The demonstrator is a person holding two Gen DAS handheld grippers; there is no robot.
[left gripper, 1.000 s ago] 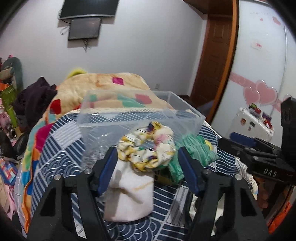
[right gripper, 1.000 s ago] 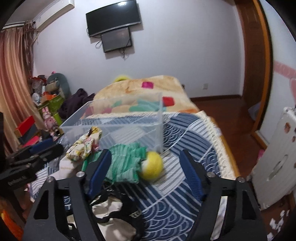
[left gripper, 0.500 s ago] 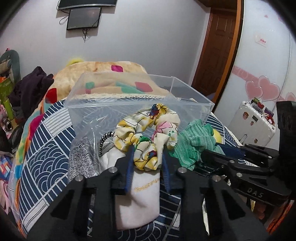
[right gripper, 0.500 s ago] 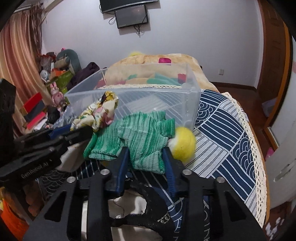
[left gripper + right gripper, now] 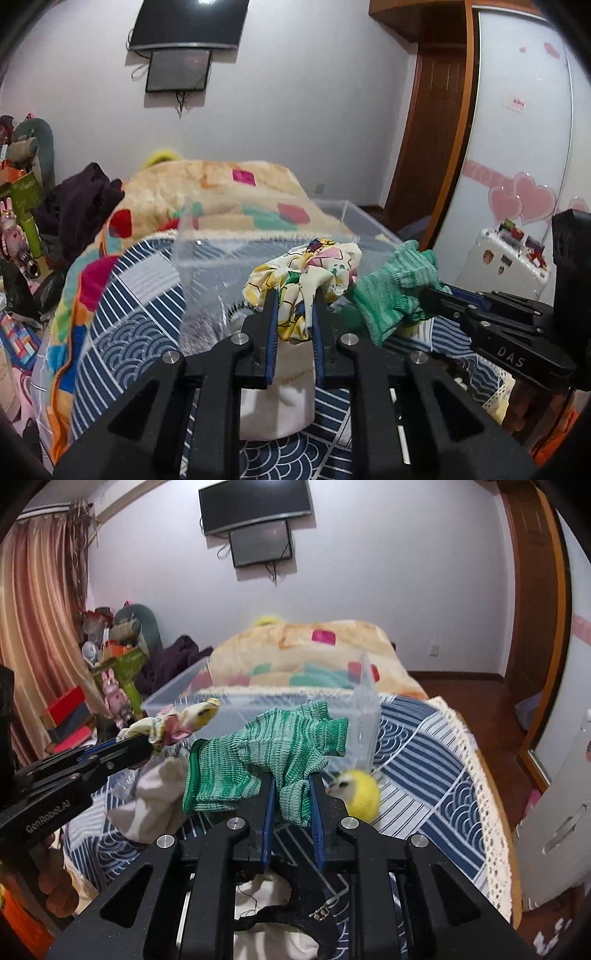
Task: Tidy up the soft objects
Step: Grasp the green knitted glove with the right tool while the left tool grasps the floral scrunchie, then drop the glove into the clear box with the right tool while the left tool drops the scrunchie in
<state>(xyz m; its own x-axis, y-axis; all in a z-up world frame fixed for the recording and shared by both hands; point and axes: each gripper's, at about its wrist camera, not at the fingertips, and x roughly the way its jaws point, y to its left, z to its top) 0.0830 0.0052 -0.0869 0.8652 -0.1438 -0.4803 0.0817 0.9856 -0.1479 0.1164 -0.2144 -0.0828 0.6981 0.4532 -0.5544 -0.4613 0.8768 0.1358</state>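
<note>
My left gripper point(image 5: 294, 295) is shut on a floral scrunchie point(image 5: 306, 269) and holds it up just in front of a clear plastic bin point(image 5: 280, 240). My right gripper point(image 5: 291, 779) is shut on a green striped knit garment point(image 5: 269, 760), lifted off the bed near the bin's point(image 5: 258, 701) front wall. The right gripper also shows at the right of the left wrist view point(image 5: 436, 295), and the left gripper at the left of the right wrist view point(image 5: 147, 744). A white cloth pouch point(image 5: 280, 398) lies below the scrunchie. A yellow pom-pom point(image 5: 360, 788) lies on the bedspread.
The bin stands on a blue patterned bedspread point(image 5: 424, 760) with a lace edge. A folded quilt point(image 5: 207, 192) lies behind the bin. A black strap and white cloth point(image 5: 280, 919) lie under my right gripper. Toys and bags point(image 5: 110, 672) are heaped at the left. A white suitcase point(image 5: 509, 258) stands at the right.
Both grippers closed, the left on the scrunchie and the right on the green garment. Both then lifted their items off the bed toward the bin.
</note>
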